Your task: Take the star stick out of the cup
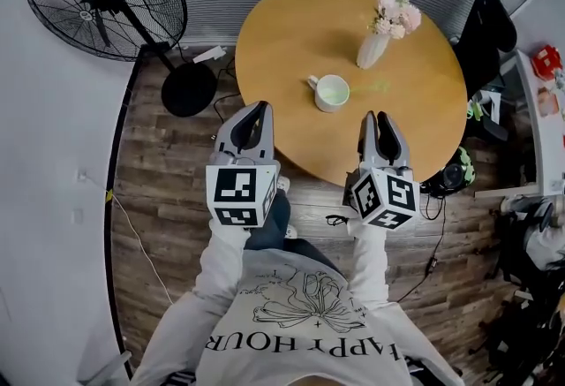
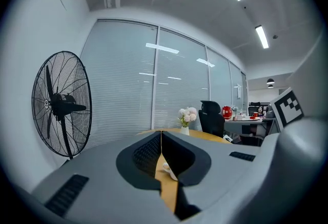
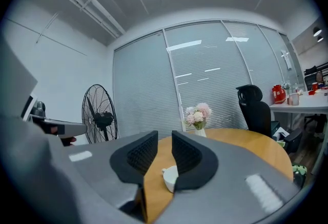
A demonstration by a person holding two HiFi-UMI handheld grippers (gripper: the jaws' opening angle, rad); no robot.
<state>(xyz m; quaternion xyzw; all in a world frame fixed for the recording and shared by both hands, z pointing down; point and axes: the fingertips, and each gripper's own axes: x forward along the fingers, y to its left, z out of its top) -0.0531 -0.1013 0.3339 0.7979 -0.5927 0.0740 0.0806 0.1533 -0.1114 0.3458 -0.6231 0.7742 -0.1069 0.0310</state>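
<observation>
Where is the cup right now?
Head view: the cup sits near the middle of the round table, ahead of and between the left gripper and right gripper, with the flower vase just beyond it to the right.

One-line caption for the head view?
Person holds left gripper shut and right gripper slightly open at the near edge of a round table with white cup and flower vase.
</observation>
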